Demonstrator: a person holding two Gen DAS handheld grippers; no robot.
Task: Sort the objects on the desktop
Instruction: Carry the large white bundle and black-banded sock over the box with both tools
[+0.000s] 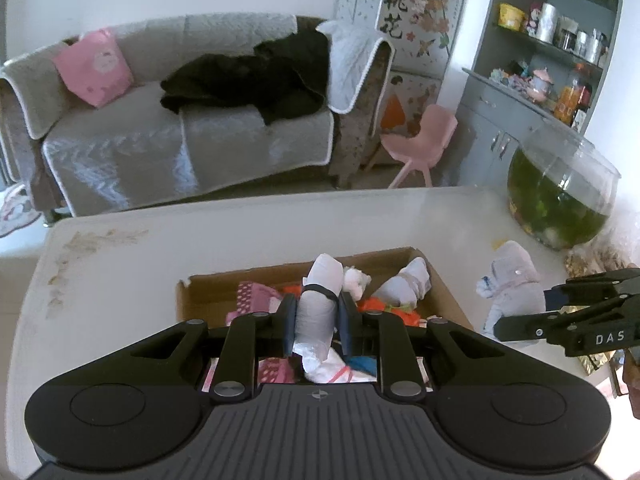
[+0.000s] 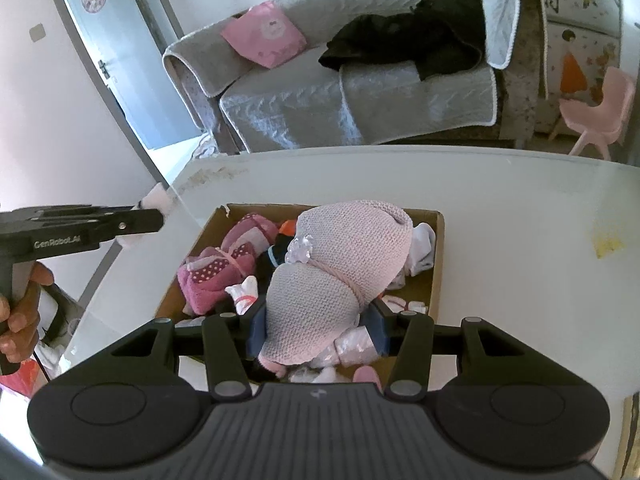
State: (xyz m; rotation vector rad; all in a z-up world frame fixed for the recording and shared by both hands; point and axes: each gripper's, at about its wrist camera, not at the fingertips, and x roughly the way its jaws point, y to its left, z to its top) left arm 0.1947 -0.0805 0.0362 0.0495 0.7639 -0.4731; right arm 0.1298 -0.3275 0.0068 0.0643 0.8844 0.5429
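Both grippers hang above the open cardboard box [image 2: 434, 240] on the white table [image 2: 520, 200]. The left gripper [image 1: 316, 320] is clamped narrowly on a white rolled bundle [image 1: 320, 300] whose long axis runs forward along the fingers, while the right gripper [image 2: 316, 330] is closed at a moderate width on a pink knitted bundle [image 2: 340, 264] lying lengthwise away from it. Each bundle sits directly over the box, which already holds a pink spotted cloth roll [image 2: 218, 276], orange pieces and white bundles, so the release appears to lie straight below.
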